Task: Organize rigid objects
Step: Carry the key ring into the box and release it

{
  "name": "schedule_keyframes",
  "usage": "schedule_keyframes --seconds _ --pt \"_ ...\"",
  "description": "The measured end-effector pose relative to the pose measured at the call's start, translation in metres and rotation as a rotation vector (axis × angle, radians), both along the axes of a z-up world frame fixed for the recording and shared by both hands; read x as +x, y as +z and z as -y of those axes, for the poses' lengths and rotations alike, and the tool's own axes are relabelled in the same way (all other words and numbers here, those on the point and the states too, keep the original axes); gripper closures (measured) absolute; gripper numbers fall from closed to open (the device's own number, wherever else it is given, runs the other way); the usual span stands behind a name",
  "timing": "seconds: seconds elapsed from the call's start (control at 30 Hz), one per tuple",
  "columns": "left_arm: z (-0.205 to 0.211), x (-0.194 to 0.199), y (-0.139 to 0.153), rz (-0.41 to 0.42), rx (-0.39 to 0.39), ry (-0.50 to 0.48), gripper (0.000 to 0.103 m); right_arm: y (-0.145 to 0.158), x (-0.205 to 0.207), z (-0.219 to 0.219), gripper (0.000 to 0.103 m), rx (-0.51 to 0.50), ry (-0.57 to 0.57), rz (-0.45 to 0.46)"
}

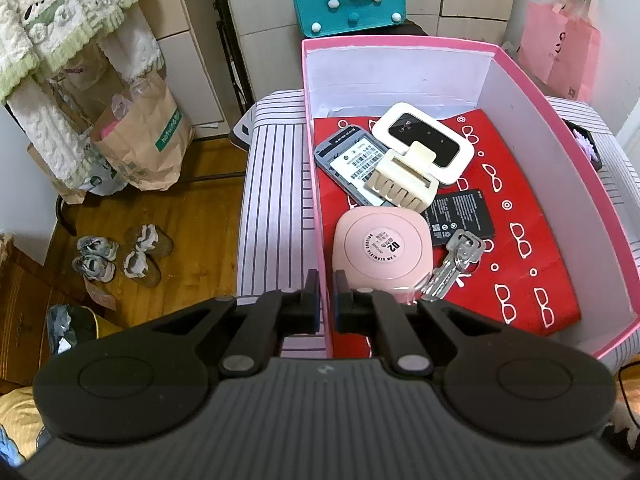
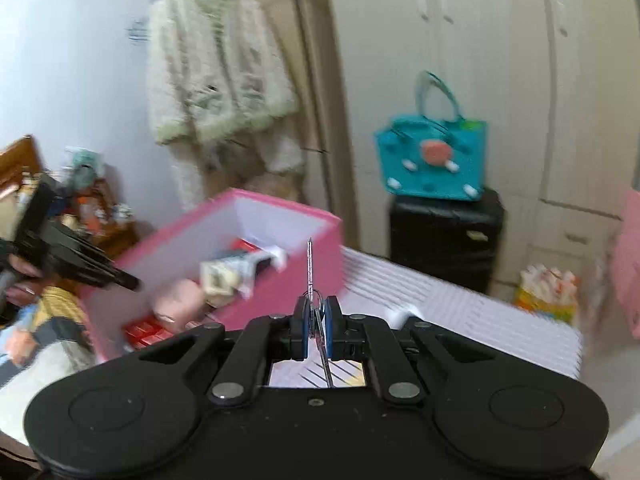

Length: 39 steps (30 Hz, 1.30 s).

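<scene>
**Keys pinched by the right gripper, box steadied by the left**

Keys [image 2: 310, 276] stand upright between the jaws of the right gripper [image 2: 317, 330], which are pressed together on them; one blade points up, in front of the pink box [image 2: 280, 272]. The right view is blurred, so finer detail I cannot tell. I judge they are held by the flat part so they can drop cleanly into the box.

The left gripper [image 1: 326, 300] has its jaws nearly together astride the near wall of the box [image 1: 320, 200], probably to keep it from sliding on the striped surface [image 1: 272, 200]. Inside, on red paper [image 1: 520, 208], lie a hair claw [image 1: 404, 180], a pink round case [image 1: 384, 248], a battery [image 1: 460, 216] and another bunch of keys [image 1: 456, 264].
</scene>
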State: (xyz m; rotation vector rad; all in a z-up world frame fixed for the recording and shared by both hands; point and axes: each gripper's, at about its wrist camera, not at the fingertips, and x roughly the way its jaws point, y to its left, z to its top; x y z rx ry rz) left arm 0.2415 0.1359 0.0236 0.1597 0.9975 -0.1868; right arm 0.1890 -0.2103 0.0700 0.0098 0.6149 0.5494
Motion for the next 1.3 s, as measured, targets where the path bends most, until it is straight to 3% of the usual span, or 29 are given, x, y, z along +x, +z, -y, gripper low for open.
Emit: schedule_keyframes --seconds 0.13,0.33,0.67,0.77,0.87,1.0,1.17,1.3 --pt "0.000 -0.002 0.002 0.016 0.006 -0.010 0.098 0.019 0.007 -0.029 0.093 0.041 0.097 0.003" --pt "0.002 -0.005 0.003 0.036 0.022 -0.028 0.098 0.015 0.024 -0.084 0.093 0.034 0.220 -0.043" --pt "-0.006 -0.009 0.002 0.084 -0.029 -0.028 0.098 -0.039 0.062 -0.162 0.093 -0.228 0.252 -0.130" --pt "-0.005 -0.010 0.002 0.089 -0.026 -0.034 0.098 -0.047 0.064 -0.163 0.093 -0.309 0.212 -0.112" --pt "-0.006 -0.010 0.002 0.091 -0.030 -0.034 0.098 -0.048 0.064 -0.159 0.093 -0.328 0.163 -0.096" --pt "-0.008 -0.011 0.002 0.094 -0.037 -0.031 0.098 -0.036 0.064 -0.135 0.090 -0.208 0.070 -0.103" --pt "-0.008 -0.012 0.002 0.099 -0.043 -0.027 0.098 -0.014 0.040 -0.097 0.089 -0.102 0.004 -0.029" --pt "-0.010 -0.012 0.001 0.099 -0.051 -0.022 0.098 -0.011 0.014 -0.064 0.088 -0.079 -0.025 -0.007"
